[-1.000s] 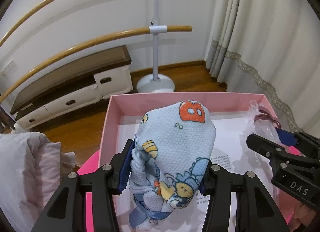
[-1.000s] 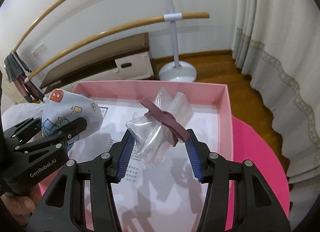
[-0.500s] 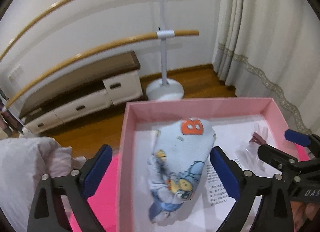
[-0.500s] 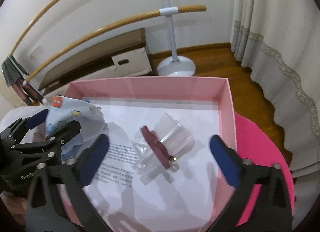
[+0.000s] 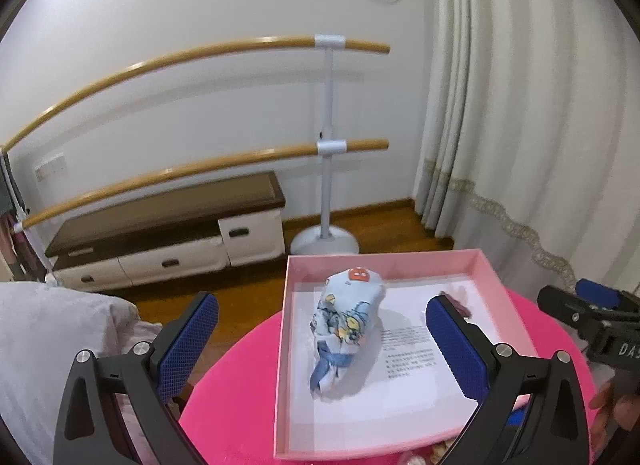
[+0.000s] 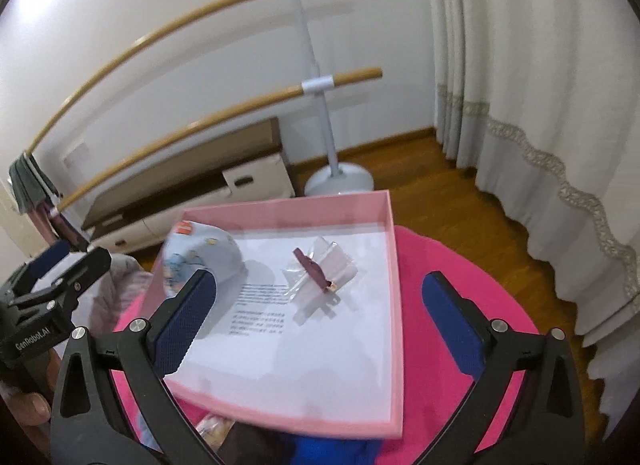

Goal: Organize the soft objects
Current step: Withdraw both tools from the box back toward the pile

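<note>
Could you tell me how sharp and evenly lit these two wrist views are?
Left wrist view: mostly sharp, fisheye bends the wooden ballet bars, dark corners. Right wrist view: softer, motion-smeared along the pink cardboard box rim; clear plastic packet casts a faint shadow.

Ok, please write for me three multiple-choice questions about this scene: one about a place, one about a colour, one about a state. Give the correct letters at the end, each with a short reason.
1. Where does the rolled cartoon cloth lie?
A. inside the box
B. on the floor
C. over a wooden bar

2. What colour are the walls of the box?
A. green
B. pink
C. black

3. How is the right hand-held gripper?
A. shut on the clear packet
B. shut on the cloth
C. open, holding nothing

Answers: 1 A, the cloth rests on the white paper in the box. 2 B, the rim is pale pink. 3 C, the clear packet lies free beyond the spread blue pads.
</note>
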